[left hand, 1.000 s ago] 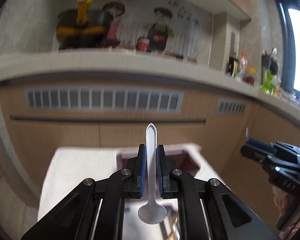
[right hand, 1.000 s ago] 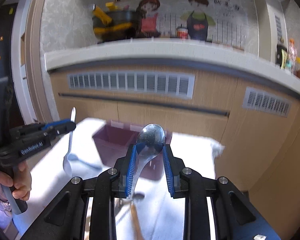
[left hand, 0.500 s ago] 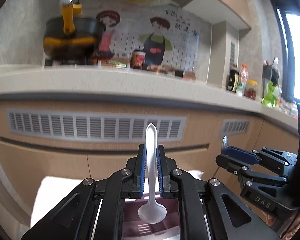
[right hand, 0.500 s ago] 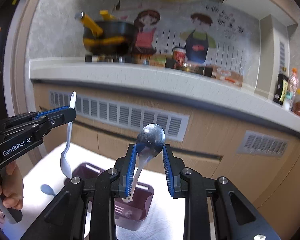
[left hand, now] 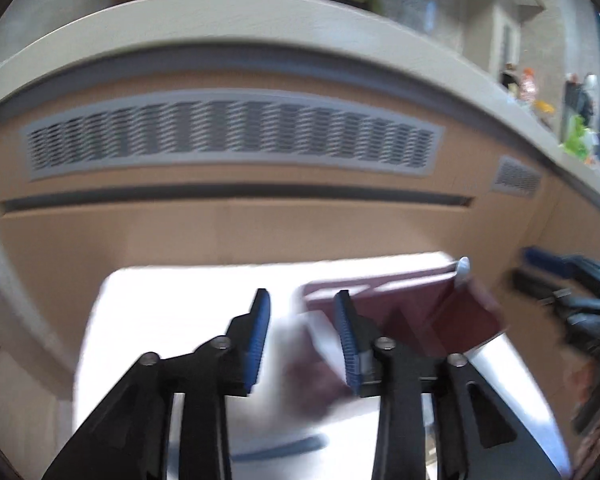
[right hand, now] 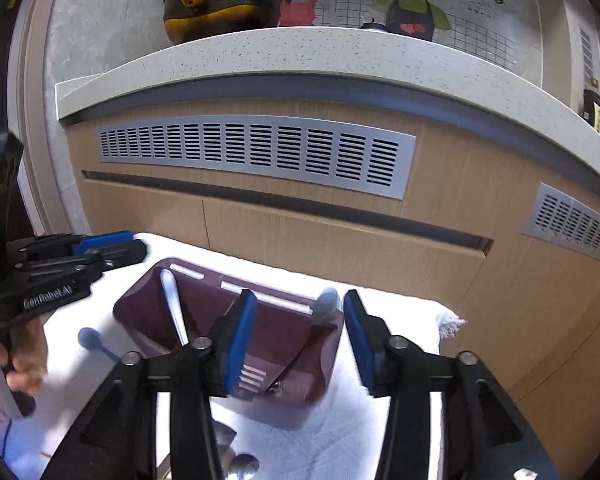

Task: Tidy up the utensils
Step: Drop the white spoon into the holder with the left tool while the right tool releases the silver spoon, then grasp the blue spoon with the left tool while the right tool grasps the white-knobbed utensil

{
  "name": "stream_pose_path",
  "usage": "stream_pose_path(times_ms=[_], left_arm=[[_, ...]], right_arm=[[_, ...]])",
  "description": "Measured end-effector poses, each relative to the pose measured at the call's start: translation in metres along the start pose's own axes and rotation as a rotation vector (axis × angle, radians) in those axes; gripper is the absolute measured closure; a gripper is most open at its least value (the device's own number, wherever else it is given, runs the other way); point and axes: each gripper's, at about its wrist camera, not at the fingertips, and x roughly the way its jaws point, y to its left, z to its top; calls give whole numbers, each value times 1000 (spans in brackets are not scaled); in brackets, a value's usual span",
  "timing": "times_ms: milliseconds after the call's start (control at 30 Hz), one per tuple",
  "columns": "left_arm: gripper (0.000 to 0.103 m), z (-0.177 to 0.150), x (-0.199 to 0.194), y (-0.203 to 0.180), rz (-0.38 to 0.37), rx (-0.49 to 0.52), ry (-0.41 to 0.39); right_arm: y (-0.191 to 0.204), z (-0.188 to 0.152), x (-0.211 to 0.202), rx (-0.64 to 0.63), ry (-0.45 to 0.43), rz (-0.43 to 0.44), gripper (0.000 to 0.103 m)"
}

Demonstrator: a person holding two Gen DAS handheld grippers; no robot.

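Note:
A maroon utensil holder stands on a white cloth; it also shows, blurred, in the left wrist view. A white spoon leans in its left part, handle up. A metal spoon leans in its right part, bowl up, and shows in the left wrist view. My right gripper is open and empty just above the holder. My left gripper is open and empty, left of the holder; it also shows in the right wrist view.
A blue spoon lies on the white cloth left of the holder. More metal spoons lie near the front edge. A wooden cabinet front with grey vents rises close behind the cloth, under a pale counter.
Both grippers have opened and let go of their spoons, which now stand in the holder. Both wrist views have tilted down toward the cloth. The left view is blurred by motion.

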Motion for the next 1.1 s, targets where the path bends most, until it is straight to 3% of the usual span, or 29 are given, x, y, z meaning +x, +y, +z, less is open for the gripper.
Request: stream_pose_path(times_ms=[100, 167, 267, 533, 767, 933, 1000, 1033, 1067, 1100], left_arm=[[65, -21, -1, 37, 31, -72, 59], [65, -37, 5, 58, 10, -125, 119], [65, -56, 16, 76, -20, -149, 197], [65, -90, 28, 102, -88, -272, 314], [61, -120, -13, 68, -171, -218, 368], [58, -147, -43, 26, -246, -156, 405], [57, -156, -49, 7, -293, -135, 433], [56, -159, -52, -3, -309, -119, 440], [55, -161, -55, -11, -315, -100, 440], [55, -162, -59, -16, -313, -83, 435]], right_arm=[[2, -15, -14, -1, -12, -12, 39], [6, -31, -24, -4, -15, 1, 19], [12, -54, -32, -35, 4, 24, 4], [8, -114, -37, 8, 175, -62, 3], [13, -141, -32, 21, 266, -57, 1], [36, -139, -24, -14, 304, 14, 1], [46, -136, -24, -10, 316, 50, 13], [49, -135, -24, -10, 321, 57, 32], [54, -136, -24, -6, 334, 71, 45], [58, -137, -25, 1, 345, 87, 49]])
